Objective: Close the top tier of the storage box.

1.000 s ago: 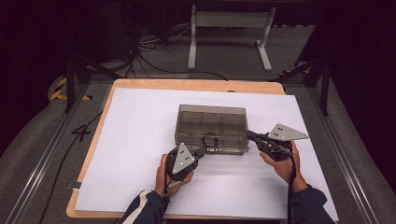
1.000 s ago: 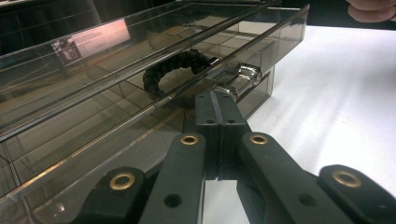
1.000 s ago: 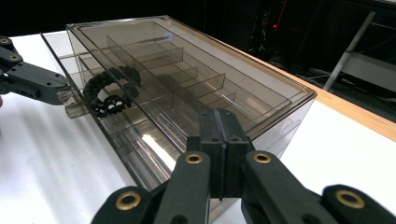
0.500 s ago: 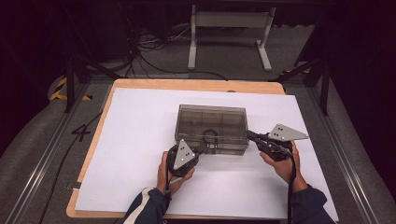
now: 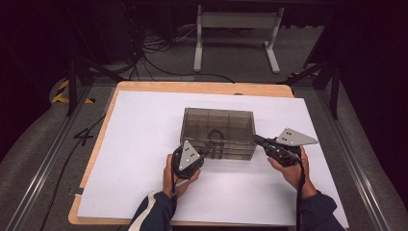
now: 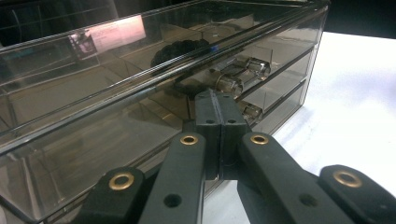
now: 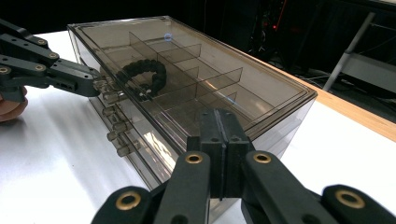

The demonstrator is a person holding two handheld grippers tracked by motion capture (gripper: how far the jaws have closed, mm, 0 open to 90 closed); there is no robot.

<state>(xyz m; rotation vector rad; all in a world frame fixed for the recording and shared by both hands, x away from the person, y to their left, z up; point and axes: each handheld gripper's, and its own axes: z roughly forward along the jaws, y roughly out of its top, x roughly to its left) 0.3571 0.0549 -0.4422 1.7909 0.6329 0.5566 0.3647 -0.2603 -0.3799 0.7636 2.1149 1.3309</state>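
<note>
- Smoked clear drawer box (image 5: 219, 131) sits on the white sheet (image 5: 134, 144), mid-table, nearer the far edge.
- Black bracelet (image 7: 142, 77) lies in a top compartment.
- Left gripper (image 5: 204, 153): jaws closed together, empty, tips at the drawer knobs (image 7: 109, 93).
- Right gripper (image 5: 257, 140): jaws closed together, empty, against the box's right end.

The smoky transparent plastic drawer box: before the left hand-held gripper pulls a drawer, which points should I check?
1. Smoky transparent plastic drawer box flat on the white sheet: ok.
2. Left hand-held gripper at the clear knobs of the top drawer: ok.
3. Left jaws around a knob: not ok, they are shut.
4. Right hand-held gripper against the box's right end to steady it: ok, shut; contact cannot tell.
5. Black braided bracelet lies inside the top drawer: ok.
</note>
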